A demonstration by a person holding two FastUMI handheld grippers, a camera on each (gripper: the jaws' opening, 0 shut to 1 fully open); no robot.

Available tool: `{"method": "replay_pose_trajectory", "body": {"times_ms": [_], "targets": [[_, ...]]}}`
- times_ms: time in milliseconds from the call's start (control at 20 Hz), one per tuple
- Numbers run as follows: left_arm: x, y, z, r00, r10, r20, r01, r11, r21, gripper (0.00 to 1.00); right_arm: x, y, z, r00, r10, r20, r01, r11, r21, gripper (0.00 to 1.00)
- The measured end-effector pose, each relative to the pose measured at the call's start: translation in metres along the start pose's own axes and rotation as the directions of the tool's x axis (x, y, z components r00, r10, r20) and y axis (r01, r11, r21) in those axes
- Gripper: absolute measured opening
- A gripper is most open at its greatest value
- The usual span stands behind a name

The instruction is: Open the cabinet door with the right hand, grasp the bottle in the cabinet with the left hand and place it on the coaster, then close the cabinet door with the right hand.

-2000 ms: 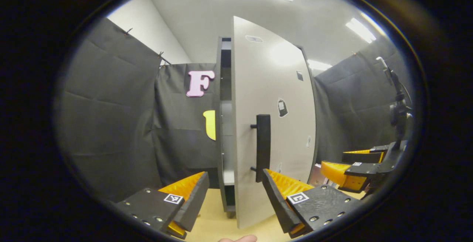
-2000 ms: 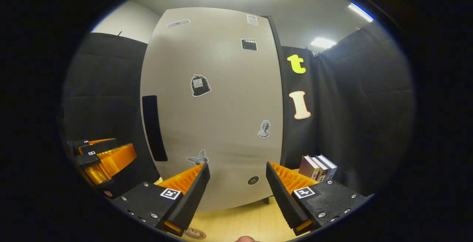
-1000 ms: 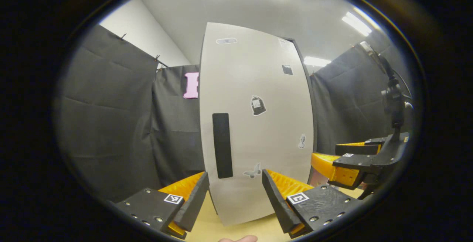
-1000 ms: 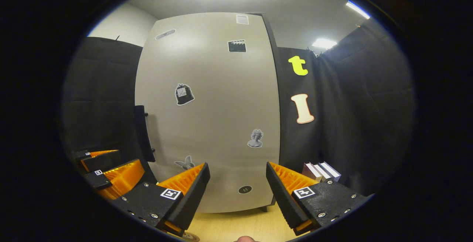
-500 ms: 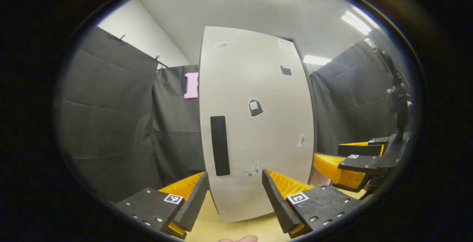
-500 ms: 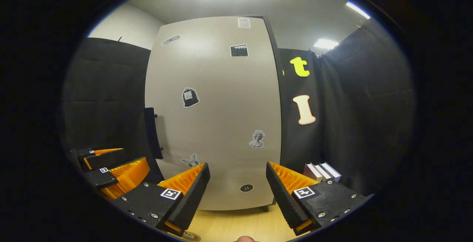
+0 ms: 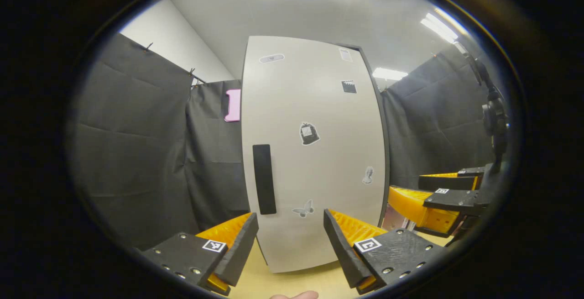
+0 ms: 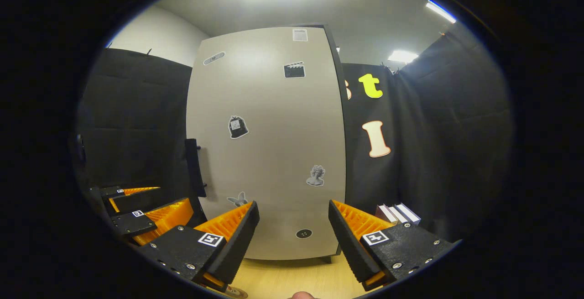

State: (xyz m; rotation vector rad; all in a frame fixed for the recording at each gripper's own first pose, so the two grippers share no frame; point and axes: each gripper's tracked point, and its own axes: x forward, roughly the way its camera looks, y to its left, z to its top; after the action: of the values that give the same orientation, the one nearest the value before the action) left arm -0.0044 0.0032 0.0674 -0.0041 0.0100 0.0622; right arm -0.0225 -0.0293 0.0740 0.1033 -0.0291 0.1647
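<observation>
The cabinet door [image 7: 315, 153] is standing flush against the cabinet, facing both grippers, with its dark upright handle [image 7: 264, 179] near its left edge. The left gripper [image 7: 290, 239] is hanging in front of the door with its fingers spread wide and nothing between them; the right gripper [image 8: 293, 239] is doing the same, released and empty.

The left gripper view is looking at the handle face-on and is catching the right gripper [image 7: 433, 198] off to the side, well apart from the door. The right gripper view is seeing the handle [image 8: 195, 167] more edge-on, standing out from the door [image 8: 269, 144], with the left gripper [image 8: 146, 212] low beside it. That view is also taking in a few books [image 8: 397, 214] standing on the wooden table [image 8: 292, 278] to the right of the cabinet. Stickers are dotting the door. I cannot make out the bottle or the coaster from here.
</observation>
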Motion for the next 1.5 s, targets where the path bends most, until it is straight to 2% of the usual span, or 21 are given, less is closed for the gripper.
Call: {"method": "replay_pose_trajectory", "body": {"times_ms": [150,250,400,450,500,550,700,800,1000,1250,1450,1500], "targets": [[-0.003,-0.001,-0.002,1.0,0.003,-0.006,-0.003,1.0,0.0,0.86,0.0,0.001,-0.002,1.0,0.008,-0.007,-0.008,1.0,0.001,0.94],[-0.005,-0.001,-0.002,1.0,0.006,-0.006,-0.006,1.0,0.002,0.84,0.001,0.001,-0.002,1.0,0.012,-0.005,-0.012,1.0,-0.005,0.94],[-0.006,-0.003,0.002,1.0,0.009,0.002,-0.009,1.0,0.015,0.88,0.001,0.0,-0.003,1.0,0.016,-0.008,-0.016,1.0,-0.002,0.95],[-0.006,-0.003,0.002,1.0,0.012,0.006,-0.012,1.0,0.016,0.86,0.002,-0.001,-0.004,1.0,0.015,-0.007,-0.015,1.0,0.003,0.95],[-0.005,-0.003,0.003,1.0,0.013,0.007,-0.013,1.0,0.016,0.88,0.002,-0.001,-0.004,1.0,0.015,-0.008,-0.015,1.0,0.006,0.95],[-0.006,-0.004,0.002,1.0,0.014,0.005,-0.014,1.0,0.018,0.84,0.003,-0.001,-0.004,1.0,0.017,-0.009,-0.017,1.0,0.009,0.94],[-0.003,-0.005,-0.002,1.0,0.019,-0.001,-0.019,1.0,0.018,0.84,0.003,-0.003,-0.002,1.0,0.016,-0.005,-0.016,1.0,0.005,0.95],[-0.002,-0.002,-0.002,1.0,0.028,-0.003,-0.028,1.0,0.011,0.88,0.005,-0.003,0.0,1.0,0.018,-0.001,-0.018,1.0,0.002,0.95],[0.0,-0.001,-0.005,0.999,0.03,-0.01,-0.03,1.0,0.006,0.84,0.008,0.002,-0.001,1.0,0.03,-0.002,-0.03,1.0,-0.01,0.94],[0.005,-0.002,-0.016,0.999,0.036,-0.037,-0.037,0.999,-0.027,0.84,0.008,0.007,-0.005,0.999,0.052,-0.008,-0.052,0.999,-0.014,0.94],[0.006,-0.002,-0.012,0.999,0.038,-0.025,-0.038,0.999,-0.011,0.86,0.009,0.009,-0.008,0.998,0.062,-0.015,-0.062,0.998,-0.027,0.95],[0.007,-0.002,-0.013,0.999,0.035,-0.025,-0.036,0.999,-0.016,0.84,0.01,0.009,-0.009,0.998,0.063,-0.018,-0.064,0.997,-0.031,0.95]]}}
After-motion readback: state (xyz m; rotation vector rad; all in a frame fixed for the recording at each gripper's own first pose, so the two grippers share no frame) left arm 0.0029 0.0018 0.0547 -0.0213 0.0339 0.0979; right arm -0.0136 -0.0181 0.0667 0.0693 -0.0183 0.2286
